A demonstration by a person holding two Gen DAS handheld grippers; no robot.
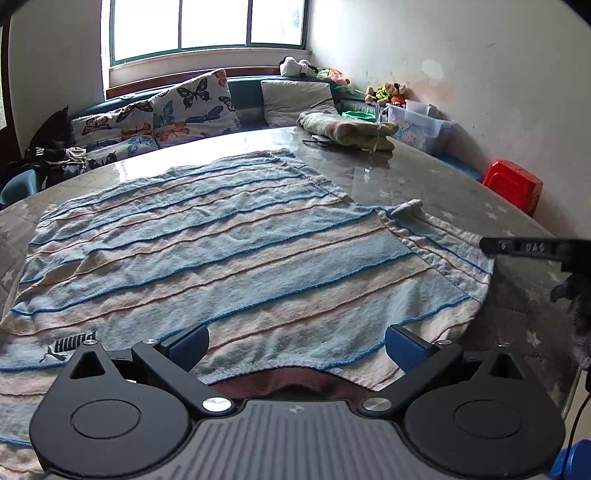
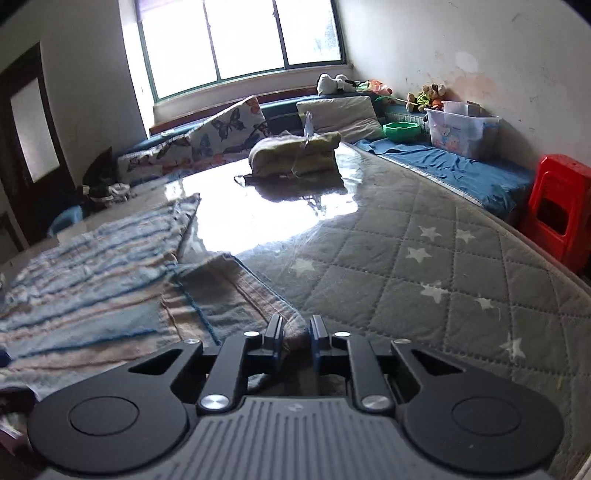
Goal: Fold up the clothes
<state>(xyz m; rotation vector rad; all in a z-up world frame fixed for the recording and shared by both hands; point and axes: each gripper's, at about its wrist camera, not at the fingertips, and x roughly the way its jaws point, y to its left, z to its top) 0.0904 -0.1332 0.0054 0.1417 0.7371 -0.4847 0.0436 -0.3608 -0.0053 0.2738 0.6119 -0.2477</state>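
We see the shirt point(image 1: 229, 243) spread on the table point(image 1: 424, 177), near side. Folded bundle point(image 1: 347, 129) sits behind it; cushions point(image 1: 192, 103) line the bench beyond.

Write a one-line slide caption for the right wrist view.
Right gripper nearly closed around the sleeve edge of the striped shirt spread on the quilted table.

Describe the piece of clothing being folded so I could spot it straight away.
Find the big quilted grey table with white stars, below the window. Spread flat across its near side is the striped shirt, which the right gripper grips by one sleeve edge. Unlike the folded olive bundle at the far end, it has pale blue and beige bands and a black PUMA logo.
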